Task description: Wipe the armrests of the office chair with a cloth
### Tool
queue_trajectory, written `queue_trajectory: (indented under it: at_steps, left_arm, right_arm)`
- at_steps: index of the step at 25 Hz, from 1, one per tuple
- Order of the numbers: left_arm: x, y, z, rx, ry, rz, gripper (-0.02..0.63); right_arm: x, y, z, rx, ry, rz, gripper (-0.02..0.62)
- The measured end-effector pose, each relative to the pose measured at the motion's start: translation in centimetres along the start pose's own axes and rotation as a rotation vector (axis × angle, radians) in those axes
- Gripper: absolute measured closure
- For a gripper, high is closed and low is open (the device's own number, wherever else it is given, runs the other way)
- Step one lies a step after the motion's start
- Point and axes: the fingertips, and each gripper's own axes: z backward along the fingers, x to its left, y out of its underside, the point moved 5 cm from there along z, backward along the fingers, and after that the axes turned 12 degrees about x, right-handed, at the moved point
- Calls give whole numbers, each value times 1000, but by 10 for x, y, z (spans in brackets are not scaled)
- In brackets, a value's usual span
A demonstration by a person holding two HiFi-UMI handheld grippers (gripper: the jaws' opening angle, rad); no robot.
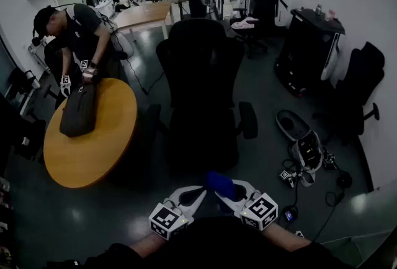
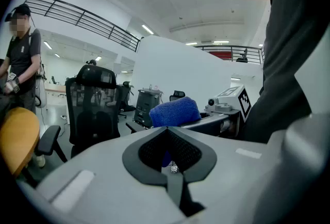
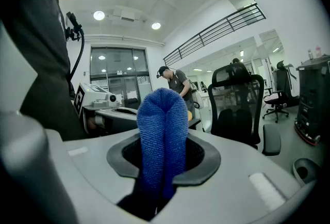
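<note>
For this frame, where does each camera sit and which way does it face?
Head view: on the person's head, facing steeply down at the office chair; forearms, left gripper and right gripper show at bottom.
Left gripper view: on that gripper, looking along its shut, empty jaws toward the office chair and the right gripper.
Right gripper view: on that gripper, looking along jaws clamped on the blue cloth toward office chair and left gripper.
Shared: all three show office chair and blue cloth.
</note>
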Motion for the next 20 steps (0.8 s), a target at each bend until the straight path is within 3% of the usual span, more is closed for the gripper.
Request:
queue_trajectory:
  at_steps: [20]
  left_arm:
    - [-17,-7,-22,11,18,1,589]
  right_arm:
    - [-14,12,21,-9,-25,-3,465]
